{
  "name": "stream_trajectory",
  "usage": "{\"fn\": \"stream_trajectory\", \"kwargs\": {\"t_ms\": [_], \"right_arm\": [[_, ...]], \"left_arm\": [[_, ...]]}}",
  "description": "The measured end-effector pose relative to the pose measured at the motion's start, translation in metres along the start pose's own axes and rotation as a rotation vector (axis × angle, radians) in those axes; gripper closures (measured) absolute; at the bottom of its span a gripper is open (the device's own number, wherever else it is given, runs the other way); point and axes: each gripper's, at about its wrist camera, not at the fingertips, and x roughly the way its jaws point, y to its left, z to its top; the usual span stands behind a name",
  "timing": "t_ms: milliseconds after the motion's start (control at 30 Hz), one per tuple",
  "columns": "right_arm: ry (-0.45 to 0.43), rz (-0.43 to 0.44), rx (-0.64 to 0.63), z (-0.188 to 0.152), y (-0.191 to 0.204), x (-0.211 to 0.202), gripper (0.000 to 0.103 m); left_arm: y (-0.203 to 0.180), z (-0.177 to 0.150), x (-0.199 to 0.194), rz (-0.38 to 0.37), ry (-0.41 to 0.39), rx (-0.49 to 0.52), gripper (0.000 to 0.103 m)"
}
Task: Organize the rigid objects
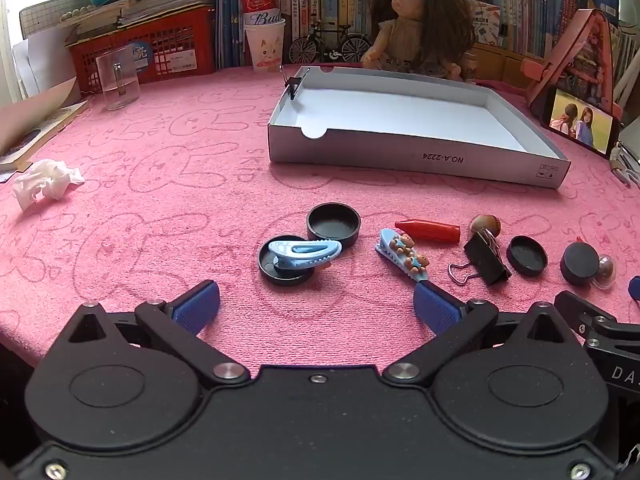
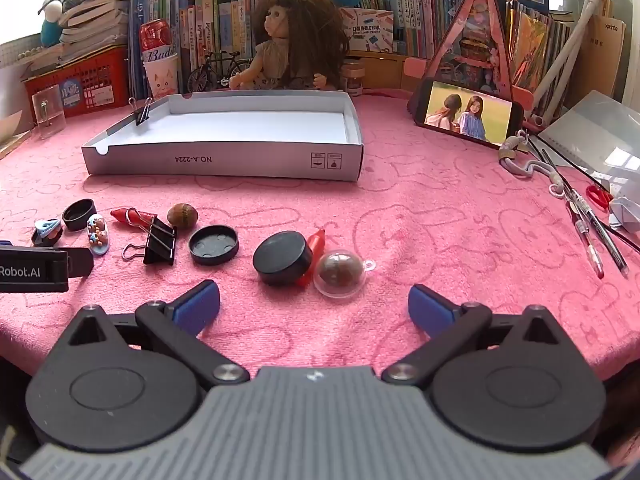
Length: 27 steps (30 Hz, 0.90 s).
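While both grippers hang over the near edge of the pink cloth [image 1: 160,200], their fingers stand wide apart with nothing between them: the left gripper [image 1: 316,306] sits just near of a blue hair clip [image 1: 304,254] resting on a black lid [image 1: 280,270], and the right gripper [image 2: 314,304] sits near a black puck [image 2: 282,262] and a clear dome [image 2: 340,274]. A row of small things runs between: a bear clip [image 1: 404,254], a red cap [image 1: 428,231], a binder clip [image 1: 486,260] and a nut [image 2: 183,215]. The white box [image 2: 224,162] lies farther back, with one small clip [image 2: 142,114] on its left wall.
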Motion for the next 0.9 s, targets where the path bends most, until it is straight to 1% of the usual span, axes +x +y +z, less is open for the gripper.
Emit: {"fn": "stream_trajectory", "kwargs": {"t_ms": [900], "right_arm": [[0.005,-0.003,-0.003,0.0007,0.0004,-0.0001,0.0]], "left_arm": [[0.0,0.0,0.0001,0.0,0.002,0.0,0.0]]}}
